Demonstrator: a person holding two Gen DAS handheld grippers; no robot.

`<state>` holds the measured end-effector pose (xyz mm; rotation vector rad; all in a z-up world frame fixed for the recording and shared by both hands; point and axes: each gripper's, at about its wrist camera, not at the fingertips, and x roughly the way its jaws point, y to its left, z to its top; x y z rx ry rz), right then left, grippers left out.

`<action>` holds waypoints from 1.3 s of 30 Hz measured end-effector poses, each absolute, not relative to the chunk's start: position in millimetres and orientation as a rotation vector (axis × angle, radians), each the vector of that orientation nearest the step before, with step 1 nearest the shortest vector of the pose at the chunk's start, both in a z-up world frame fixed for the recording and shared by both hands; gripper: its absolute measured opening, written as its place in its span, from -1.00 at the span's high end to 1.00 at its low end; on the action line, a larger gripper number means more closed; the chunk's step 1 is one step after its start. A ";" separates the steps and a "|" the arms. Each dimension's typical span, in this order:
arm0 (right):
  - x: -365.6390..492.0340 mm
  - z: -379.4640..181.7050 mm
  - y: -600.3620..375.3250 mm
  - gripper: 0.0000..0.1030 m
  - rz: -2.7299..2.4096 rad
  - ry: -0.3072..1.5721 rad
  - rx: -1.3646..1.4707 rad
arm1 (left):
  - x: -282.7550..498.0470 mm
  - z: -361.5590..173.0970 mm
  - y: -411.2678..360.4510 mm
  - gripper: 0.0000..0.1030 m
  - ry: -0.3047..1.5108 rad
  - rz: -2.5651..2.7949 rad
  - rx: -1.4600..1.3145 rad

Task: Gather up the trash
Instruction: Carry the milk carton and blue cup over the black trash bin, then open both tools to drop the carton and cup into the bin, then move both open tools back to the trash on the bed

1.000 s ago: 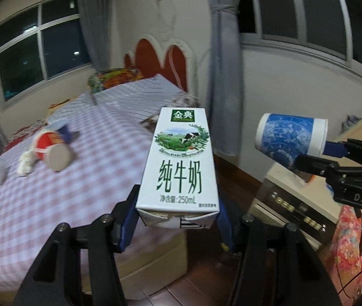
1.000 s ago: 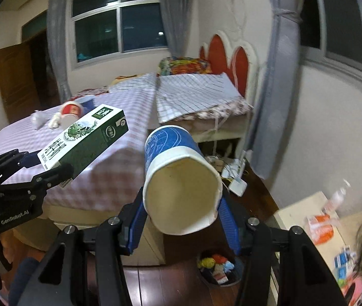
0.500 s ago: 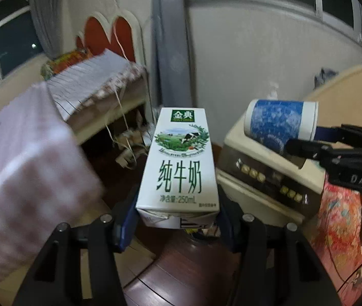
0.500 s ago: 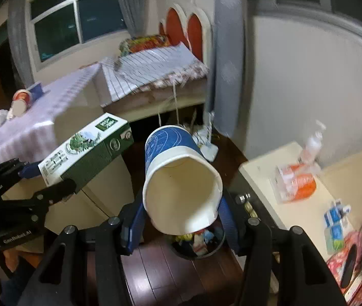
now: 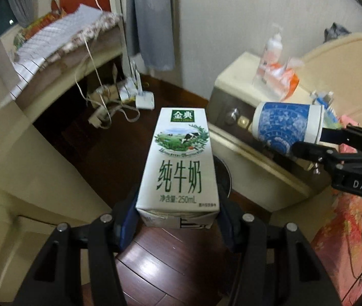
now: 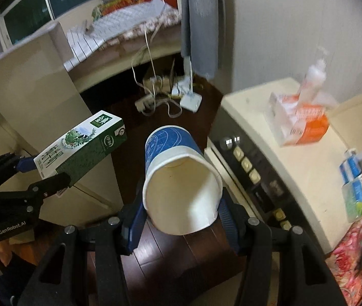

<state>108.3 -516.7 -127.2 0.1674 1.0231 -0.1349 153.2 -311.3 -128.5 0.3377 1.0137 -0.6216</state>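
Note:
A white and green milk carton [image 5: 181, 163] stands out between the blue pads of my left gripper [image 5: 178, 219], which is shut on its lower end. A blue and white paper cup [image 6: 181, 178] lies on its side in my right gripper [image 6: 181, 211], pads pressed on its rim end, empty mouth facing the camera. Each view shows the other tool: the cup [image 5: 286, 127] in the right gripper [image 5: 316, 140], the carton [image 6: 79, 145] in the left gripper [image 6: 45, 172]. Both point steeply down at the dark wooden floor. A dark round bin rim [image 5: 224, 176] peeks out right of the carton.
A cream cabinet [image 6: 270, 117] with knobs and buttons stands on the right, carrying an orange tissue pack [image 6: 305, 122] and a pump bottle [image 6: 313, 76]. The cream bed frame [image 6: 33, 81] is on the left. Cables and a power strip [image 6: 160, 99] lie on the floor by a grey curtain [image 6: 201, 20].
Both grippers have dropped and tipped downward, swinging from the bed top toward the floor gap between bed and cabinet. Carton and cup stay gripped as before.

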 end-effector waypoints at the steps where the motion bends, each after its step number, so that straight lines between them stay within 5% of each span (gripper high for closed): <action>1: 112.1 -136.8 -519.1 -0.08 -0.130 1.037 0.172 | 157.1 -134.8 -313.1 -0.08 1.029 -0.623 0.340; 18: 171.8 -278.5 -523.0 -0.10 -0.057 1.235 0.132 | 198.2 -259.7 -345.4 -0.09 1.266 -0.652 0.371; 21: 183.3 -302.9 -518.6 -0.33 -0.021 1.245 0.105 | 206.8 -281.4 -347.1 -0.33 1.279 -0.620 0.395; 23: 190.3 -322.6 -515.5 -0.70 -0.052 1.271 0.034 | 212.2 -289.7 -342.6 -0.58 1.280 -0.581 0.402; 28: 189.2 -337.8 -520.4 -0.99 -0.101 1.328 0.027 | 213.5 -291.6 -321.3 -0.60 1.270 -0.500 0.434; 39: 172.7 -293.1 -503.9 -1.00 -0.120 1.273 0.074 | 196.3 -259.6 -292.9 -0.86 1.250 -0.459 0.346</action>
